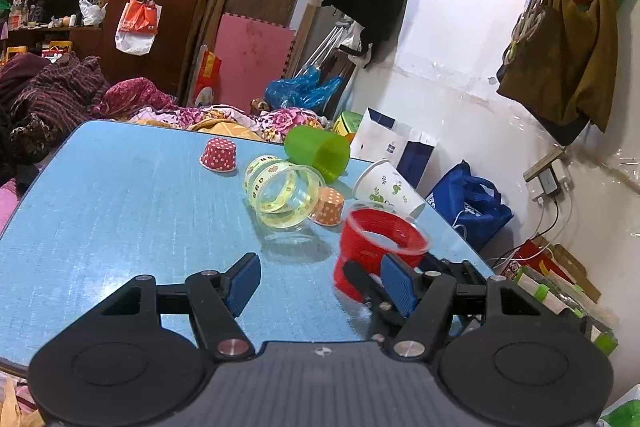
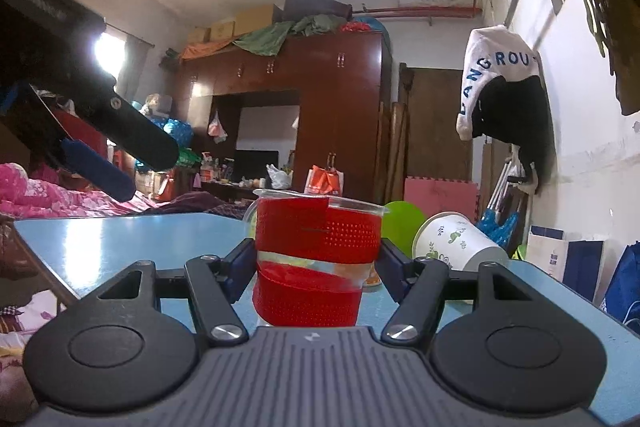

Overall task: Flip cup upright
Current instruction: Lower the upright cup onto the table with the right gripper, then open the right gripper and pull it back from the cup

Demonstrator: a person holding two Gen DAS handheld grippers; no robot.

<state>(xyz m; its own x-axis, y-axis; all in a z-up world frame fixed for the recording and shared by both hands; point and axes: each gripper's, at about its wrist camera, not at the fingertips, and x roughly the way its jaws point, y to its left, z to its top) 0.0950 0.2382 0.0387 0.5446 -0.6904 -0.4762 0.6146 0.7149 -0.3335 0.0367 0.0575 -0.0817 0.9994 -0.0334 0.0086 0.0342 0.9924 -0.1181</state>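
A clear cup wrapped in red bands (image 2: pixel 316 259) stands upright on the blue table (image 2: pixel 120 239), mouth up. My right gripper (image 2: pixel 316 263) has its fingers on both sides of it; whether they press on it I cannot tell. The same cup shows in the left wrist view (image 1: pixel 376 247), with the right gripper's black fingers (image 1: pixel 360 283) around its base. My left gripper (image 1: pixel 320 283) is open and empty, just left of the cup above the table (image 1: pixel 120 207).
Other cups lie on their sides behind: a clear yellow-printed cup (image 1: pixel 280 195), a green cup (image 1: pixel 320 151), a white leaf-print paper cup (image 1: pixel 386 187), an orange dotted cup (image 1: pixel 330 207). A red dotted cup (image 1: pixel 218 155) sits mouth down. Bags stand past the table's right edge.
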